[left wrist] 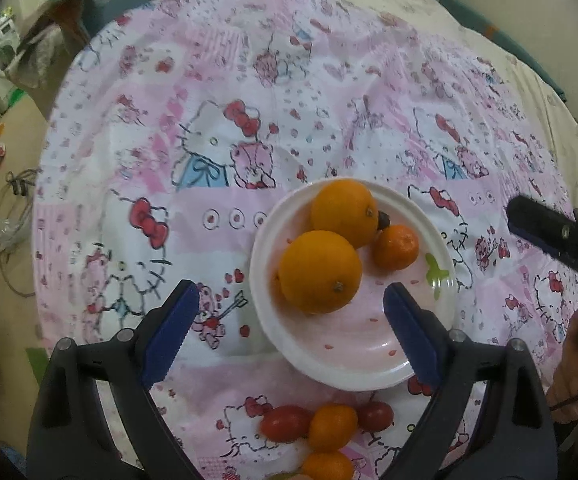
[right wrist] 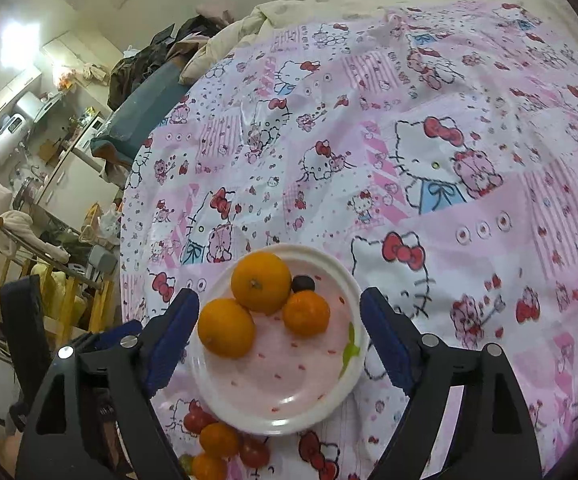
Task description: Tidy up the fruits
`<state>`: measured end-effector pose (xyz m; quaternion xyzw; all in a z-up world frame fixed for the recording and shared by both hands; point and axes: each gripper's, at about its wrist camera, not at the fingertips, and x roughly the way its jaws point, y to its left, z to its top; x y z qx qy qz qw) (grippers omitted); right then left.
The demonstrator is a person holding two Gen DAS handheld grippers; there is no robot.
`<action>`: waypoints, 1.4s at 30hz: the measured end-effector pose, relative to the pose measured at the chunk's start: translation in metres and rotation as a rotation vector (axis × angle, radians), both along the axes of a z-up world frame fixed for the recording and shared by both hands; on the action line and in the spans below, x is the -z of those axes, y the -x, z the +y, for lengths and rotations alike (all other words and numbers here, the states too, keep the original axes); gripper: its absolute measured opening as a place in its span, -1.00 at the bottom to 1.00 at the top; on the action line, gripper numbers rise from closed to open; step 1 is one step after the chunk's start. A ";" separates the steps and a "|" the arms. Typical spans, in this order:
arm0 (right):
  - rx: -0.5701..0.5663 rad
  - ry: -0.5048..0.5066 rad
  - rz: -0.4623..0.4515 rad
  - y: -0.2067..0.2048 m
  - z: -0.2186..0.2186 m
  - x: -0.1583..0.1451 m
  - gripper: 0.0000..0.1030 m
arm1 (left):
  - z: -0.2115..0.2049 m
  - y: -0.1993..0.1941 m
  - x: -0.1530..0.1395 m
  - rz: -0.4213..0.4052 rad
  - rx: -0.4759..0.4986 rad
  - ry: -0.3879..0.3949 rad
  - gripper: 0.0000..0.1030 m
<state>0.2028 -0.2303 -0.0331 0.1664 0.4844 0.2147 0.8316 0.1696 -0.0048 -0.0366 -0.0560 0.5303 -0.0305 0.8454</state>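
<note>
A: Both your left gripper [left wrist: 291, 336] and right gripper [right wrist: 279, 336] hang spread and empty over the plate [right wrist: 321, 412].

B: Yes; three oranges [right wrist: 261, 282] crowd its far rim, leaving room. The tomatoes [left wrist: 285, 423] lie on the cloth [left wrist: 249, 80] at its near edge.

A pink cartoon-print cloth [left wrist: 329, 80] bears a white plate [left wrist: 353, 372] and loose small fruits [left wrist: 321, 424] beside it.
</note>
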 end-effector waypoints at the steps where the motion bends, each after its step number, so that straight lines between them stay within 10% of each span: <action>1: 0.000 -0.001 -0.002 0.005 -0.001 -0.001 0.65 | 0.000 0.002 -0.002 -0.007 0.004 -0.007 0.79; 19: -0.039 -0.021 -0.028 0.086 0.003 -0.015 0.65 | 0.019 0.056 -0.012 0.021 0.003 0.012 0.91; 42: 0.073 -0.064 0.186 0.086 -0.005 0.039 0.65 | 0.031 0.067 0.019 0.119 -0.091 0.066 0.90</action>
